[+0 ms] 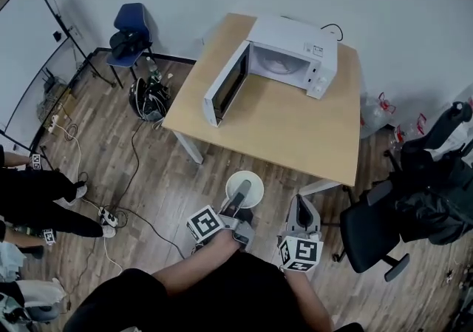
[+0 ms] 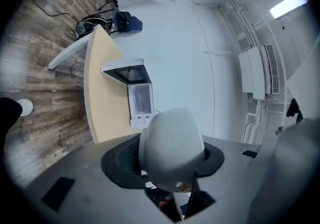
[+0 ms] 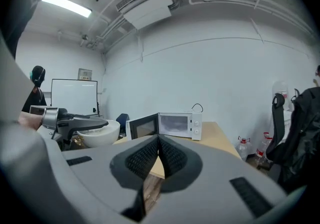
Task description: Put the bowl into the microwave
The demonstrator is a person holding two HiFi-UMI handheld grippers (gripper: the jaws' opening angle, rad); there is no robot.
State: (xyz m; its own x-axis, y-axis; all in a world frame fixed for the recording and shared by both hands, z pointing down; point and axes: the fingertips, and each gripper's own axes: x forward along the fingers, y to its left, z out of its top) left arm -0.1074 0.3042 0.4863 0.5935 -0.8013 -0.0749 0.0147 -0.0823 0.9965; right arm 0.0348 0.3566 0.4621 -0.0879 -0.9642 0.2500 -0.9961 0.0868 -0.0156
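The white bowl (image 1: 244, 188) hangs in the air in front of the table's near edge, with my left gripper (image 1: 238, 202) shut on its rim. In the left gripper view the bowl (image 2: 172, 149) fills the space between the dark pads. The white microwave (image 1: 290, 58) stands at the back of the wooden table (image 1: 281, 131), its door (image 1: 225, 88) swung wide open to the left and its cavity empty. My right gripper (image 1: 302, 214) is to the right of the bowl, shut with nothing in it. In the right gripper view its pads (image 3: 150, 160) meet, and the bowl (image 3: 99, 133) and the microwave (image 3: 172, 124) show beyond.
A black office chair (image 1: 384, 231) piled with a dark bag stands to the right of the table. A blue chair (image 1: 130, 33), a black bag (image 1: 148, 99) and cables (image 1: 111, 212) lie to the left. A person's legs (image 1: 44, 194) are at the left edge.
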